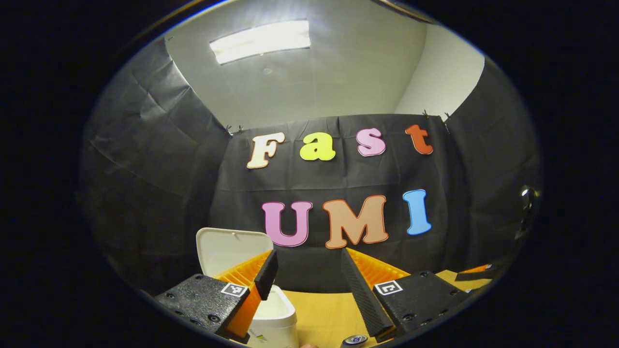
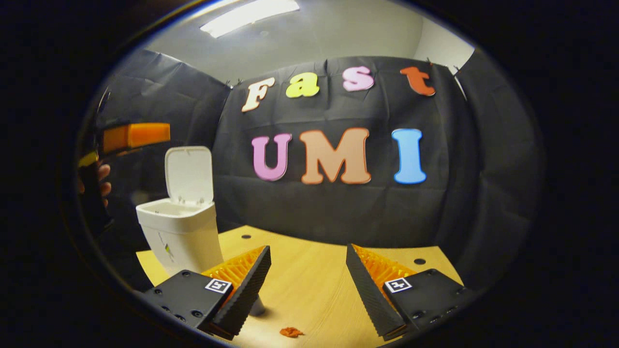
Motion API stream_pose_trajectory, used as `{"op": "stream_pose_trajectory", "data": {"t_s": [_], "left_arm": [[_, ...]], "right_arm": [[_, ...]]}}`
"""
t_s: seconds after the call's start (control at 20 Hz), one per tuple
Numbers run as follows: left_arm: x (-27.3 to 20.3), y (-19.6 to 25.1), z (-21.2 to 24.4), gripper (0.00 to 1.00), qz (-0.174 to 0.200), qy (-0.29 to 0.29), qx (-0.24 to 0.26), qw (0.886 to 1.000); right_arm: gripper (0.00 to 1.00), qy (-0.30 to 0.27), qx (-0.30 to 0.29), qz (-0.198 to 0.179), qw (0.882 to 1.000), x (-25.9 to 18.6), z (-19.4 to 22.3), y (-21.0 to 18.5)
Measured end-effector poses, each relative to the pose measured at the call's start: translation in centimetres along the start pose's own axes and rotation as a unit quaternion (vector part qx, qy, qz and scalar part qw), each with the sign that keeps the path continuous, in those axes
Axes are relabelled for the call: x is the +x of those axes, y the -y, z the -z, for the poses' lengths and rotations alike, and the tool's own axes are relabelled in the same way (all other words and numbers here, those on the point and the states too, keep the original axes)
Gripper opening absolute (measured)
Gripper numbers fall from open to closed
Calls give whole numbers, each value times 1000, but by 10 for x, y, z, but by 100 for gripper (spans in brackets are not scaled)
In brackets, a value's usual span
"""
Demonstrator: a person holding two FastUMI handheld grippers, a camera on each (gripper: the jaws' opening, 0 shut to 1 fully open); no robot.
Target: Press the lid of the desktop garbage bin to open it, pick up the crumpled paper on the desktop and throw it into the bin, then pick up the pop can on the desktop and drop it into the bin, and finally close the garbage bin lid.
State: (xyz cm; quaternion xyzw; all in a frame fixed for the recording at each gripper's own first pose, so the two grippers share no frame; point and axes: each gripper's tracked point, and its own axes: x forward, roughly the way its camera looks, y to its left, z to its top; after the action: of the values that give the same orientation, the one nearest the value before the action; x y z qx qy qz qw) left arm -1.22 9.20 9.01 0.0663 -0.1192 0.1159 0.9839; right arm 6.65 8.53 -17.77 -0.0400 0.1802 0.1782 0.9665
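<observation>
The white desktop bin [image 2: 181, 237] stands at the table's left with its lid [image 2: 188, 173] swung upright, so the mouth is uncovered. In the left gripper view the bin [image 1: 276, 314] sits close below, partly behind the left finger, with the lid [image 1: 227, 249] standing up. The pop can's top [image 1: 355, 340] peeks in at the bottom edge. My left gripper [image 1: 308, 256] is open and holds nothing. My right gripper [image 2: 307, 251] is open too, above the table. A small orange crumpled scrap [image 2: 291, 332] lies on the table in front of it.
The wooden table [image 2: 314, 280] has small holes near its back edge, and the black cloth wall stands behind it. In the right gripper view the left gripper [image 2: 135, 135] and the hand [image 2: 99, 180] holding it hover above and left of the bin. A grey shape [image 2: 257, 308] shows behind my right gripper's left finger.
</observation>
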Motion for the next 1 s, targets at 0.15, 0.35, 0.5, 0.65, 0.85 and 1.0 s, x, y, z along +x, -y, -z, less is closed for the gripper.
{"op": "stream_pose_trajectory", "data": {"t_s": [0.15, 0.35, 0.5, 0.65, 0.85, 1.0], "left_arm": [[-11, -6, 3, 83, -10, -14, 16, 1000], [-21, -19, -3, 81, -31, -18, 37, 999], [-29, -30, -4, 81, -48, -26, 52, 997], [-38, -43, -5, 82, -69, -32, 65, 995], [-47, -60, -7, 90, -95, -40, 79, 992], [-52, -68, -6, 84, -106, -49, 84, 990]], "right_arm": [[99, -58, -19, -26, 998, 16, 47, -13], [99, -124, -29, -49, 991, 33, 104, -24], [99, -178, -34, -59, 982, 41, 145, -27], [100, -223, -40, -63, 972, 47, 180, -26], [100, -270, -38, -67, 960, 47, 218, -26], [89, -298, -39, -65, 952, 48, 241, -26]]}}
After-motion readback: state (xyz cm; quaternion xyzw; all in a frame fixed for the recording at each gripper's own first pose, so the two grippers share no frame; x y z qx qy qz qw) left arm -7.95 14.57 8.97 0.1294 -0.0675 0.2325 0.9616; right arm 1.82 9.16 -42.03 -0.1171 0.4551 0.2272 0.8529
